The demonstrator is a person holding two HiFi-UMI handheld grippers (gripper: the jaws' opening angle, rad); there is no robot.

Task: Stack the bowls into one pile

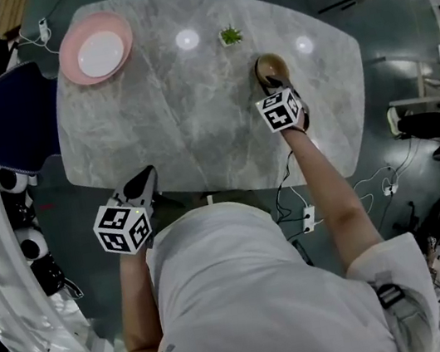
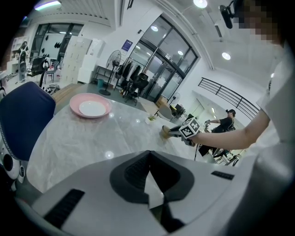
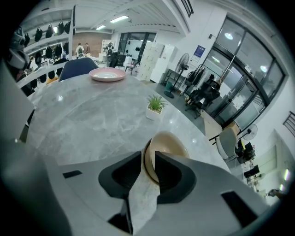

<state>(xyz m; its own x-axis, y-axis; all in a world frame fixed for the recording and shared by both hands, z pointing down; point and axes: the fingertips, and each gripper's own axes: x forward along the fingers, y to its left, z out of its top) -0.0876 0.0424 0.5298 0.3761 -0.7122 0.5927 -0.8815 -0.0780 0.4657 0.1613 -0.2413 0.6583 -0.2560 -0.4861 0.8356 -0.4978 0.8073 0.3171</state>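
Only the right gripper view shows the right gripper [image 3: 147, 156] spread astride the rim of the tan bowl [image 3: 169, 146], near the plant [image 3: 156, 106]; the left gripper view shows the left gripper [image 2: 148, 154] pressed together, empty.

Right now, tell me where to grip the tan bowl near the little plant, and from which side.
Take the tan bowl by its near rim, coming steeply down from the person's side, one jaw inside the wall, one outside. It sits upright, mouth open; the thin wall fits the narrow jaws, the wide body would not. The right gripper straddles that rim, jaws open.
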